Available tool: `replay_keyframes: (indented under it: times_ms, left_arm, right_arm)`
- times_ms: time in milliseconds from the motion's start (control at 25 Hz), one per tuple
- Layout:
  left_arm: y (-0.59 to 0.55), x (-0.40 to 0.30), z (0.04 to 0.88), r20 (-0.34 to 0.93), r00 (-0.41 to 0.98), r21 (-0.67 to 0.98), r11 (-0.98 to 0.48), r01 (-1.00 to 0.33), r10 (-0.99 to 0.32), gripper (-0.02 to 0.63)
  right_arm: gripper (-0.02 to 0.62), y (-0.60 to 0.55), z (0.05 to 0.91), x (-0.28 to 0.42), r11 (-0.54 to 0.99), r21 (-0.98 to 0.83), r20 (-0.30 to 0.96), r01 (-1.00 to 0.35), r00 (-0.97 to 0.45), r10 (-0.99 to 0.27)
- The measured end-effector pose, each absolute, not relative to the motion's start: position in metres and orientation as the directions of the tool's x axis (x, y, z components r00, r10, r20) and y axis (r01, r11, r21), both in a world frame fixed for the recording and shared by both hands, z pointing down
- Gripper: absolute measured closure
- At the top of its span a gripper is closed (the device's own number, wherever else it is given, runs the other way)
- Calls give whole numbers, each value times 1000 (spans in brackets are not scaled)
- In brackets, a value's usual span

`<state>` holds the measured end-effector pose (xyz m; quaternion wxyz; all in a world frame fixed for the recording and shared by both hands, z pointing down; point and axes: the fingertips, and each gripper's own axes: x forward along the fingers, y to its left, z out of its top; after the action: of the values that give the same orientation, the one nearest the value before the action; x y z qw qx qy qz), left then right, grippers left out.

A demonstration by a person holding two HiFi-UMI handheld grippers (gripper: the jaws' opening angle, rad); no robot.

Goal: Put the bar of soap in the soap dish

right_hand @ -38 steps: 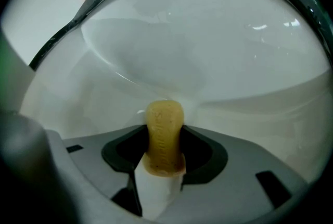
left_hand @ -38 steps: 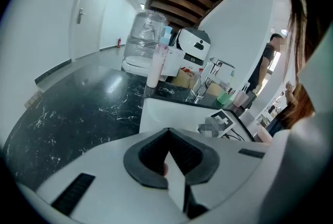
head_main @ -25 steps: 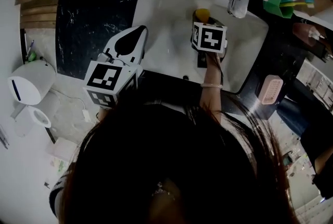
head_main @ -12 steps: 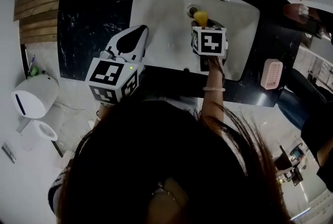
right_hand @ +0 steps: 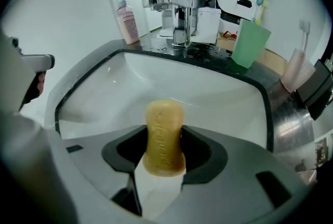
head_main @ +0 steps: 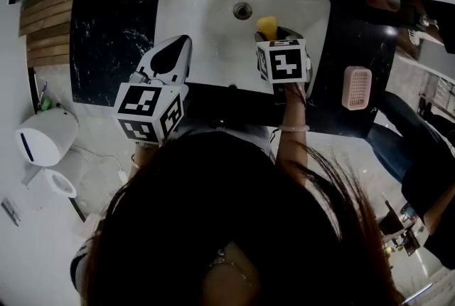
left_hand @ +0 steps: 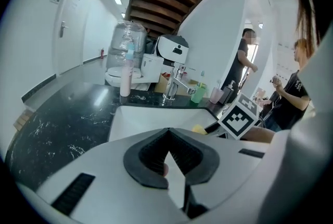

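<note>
The bar of soap (right_hand: pixel 164 137) is a yellow, rounded oblong with raised lettering along its face, too soft to read. It stands on end in the right tongs (right_hand: pixel 164 147), above the white sink (head_main: pixel 206 13). From the head view only its top end (head_main: pixel 266 25) shows past the marker cube, and the person's hair covers the lower frame. The right tongs (head_main: pixel 274 35) are closed onto the soap's sides, pads pressing it. The left tongs (left_hand: pixel 167 132) have their jaws together with nothing between, held over the sink's near-left rim (head_main: pixel 174 52). The pink soap dish (head_main: pixel 356 78) sits on the black worktop (head_main: pixel 114 27) right of the sink, well apart from the soap.
</note>
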<state>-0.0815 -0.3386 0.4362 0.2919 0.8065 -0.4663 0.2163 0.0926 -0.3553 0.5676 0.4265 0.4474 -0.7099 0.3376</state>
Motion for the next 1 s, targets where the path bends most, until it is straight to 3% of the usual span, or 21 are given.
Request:
replay_keyframes:
  times_ms: [400,1000]
  left_arm:
    - [-311,-38,420,583,503,282,-422,-862,-638,611]
    - [-295,30,411,551,563,265,-510,-818,-616,611]
  right_arm:
    - [390,-327,523,134,395,-61,883,-917,-234,-406]
    - [390,-288,481,222,311,-22,856,-950,-178,-485]
